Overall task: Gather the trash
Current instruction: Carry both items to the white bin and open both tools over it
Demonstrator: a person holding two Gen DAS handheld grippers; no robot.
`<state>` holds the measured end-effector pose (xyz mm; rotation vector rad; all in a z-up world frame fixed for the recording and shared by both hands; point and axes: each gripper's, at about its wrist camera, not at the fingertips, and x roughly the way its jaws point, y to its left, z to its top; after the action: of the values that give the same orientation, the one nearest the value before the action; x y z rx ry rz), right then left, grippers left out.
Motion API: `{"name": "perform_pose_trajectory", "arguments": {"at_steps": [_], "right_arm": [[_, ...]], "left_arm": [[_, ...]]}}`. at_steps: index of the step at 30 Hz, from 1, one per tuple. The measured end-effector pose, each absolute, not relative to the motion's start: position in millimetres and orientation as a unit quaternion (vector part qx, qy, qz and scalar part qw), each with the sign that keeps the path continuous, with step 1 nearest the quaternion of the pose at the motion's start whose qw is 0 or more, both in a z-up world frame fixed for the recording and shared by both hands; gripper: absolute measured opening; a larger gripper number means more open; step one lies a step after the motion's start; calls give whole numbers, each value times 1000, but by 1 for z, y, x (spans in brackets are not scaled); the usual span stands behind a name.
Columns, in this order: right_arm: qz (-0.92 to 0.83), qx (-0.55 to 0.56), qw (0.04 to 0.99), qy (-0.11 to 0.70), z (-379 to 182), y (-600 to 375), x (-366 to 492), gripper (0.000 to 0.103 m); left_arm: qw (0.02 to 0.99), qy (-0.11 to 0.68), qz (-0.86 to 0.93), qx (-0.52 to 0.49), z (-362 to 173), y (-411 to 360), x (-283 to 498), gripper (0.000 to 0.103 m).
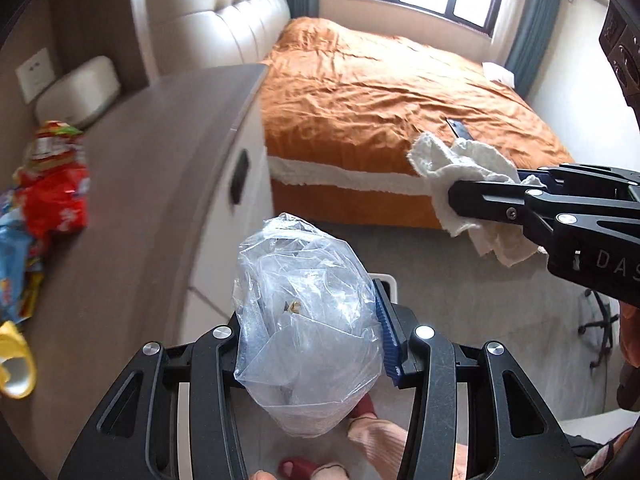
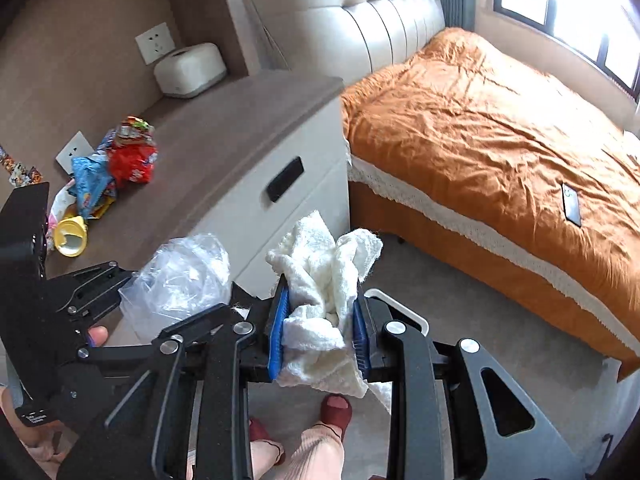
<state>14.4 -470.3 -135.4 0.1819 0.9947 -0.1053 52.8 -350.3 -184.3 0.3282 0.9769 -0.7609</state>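
Bulging between the closed blue pads, a clear plastic bag (image 1: pixel 304 320) sits clamped in the left hand-held gripper (image 1: pixel 310 344), held above the floor. Just beside it, the right hand-held gripper (image 2: pixel 322 330) pinches a crumpled white cloth (image 2: pixel 324 296). Colourful snack wrappers (image 2: pixel 116 164) and a yellow cup (image 2: pixel 72 236) lie on the brown surface (image 2: pixel 224 148) near a white tissue box (image 2: pixel 190 70).

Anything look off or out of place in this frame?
Yes: crumpled snack wrappers and a torn yellow cup lie strewn on the brown counter, still uncollected. A phone lies loose on the rumpled orange bedspread. No spill or damage is visible.
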Motion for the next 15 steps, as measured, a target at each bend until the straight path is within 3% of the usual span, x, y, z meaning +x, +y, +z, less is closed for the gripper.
{"name": "perform_pose_trajectory", "arguments": {"at_steps": [11, 12, 13, 14, 15], "right_arm": [[-53, 159, 816, 553, -302, -577, 53, 30], [-48, 163, 811, 560, -319, -581, 55, 30], [-48, 163, 807, 565, -332, -584, 57, 32], [-49, 161, 804, 570, -349, -588, 58, 34], [-46, 163, 801, 575, -363, -590, 60, 42]], "left_arm": [[712, 540, -416, 170, -355, -466, 88, 49], [707, 547, -415, 170, -373, -473, 92, 62], [705, 552, -412, 169, -386, -477, 97, 81], [700, 558, -415, 162, -402, -481, 101, 89], [697, 560, -418, 158, -411, -483, 104, 95]]}}
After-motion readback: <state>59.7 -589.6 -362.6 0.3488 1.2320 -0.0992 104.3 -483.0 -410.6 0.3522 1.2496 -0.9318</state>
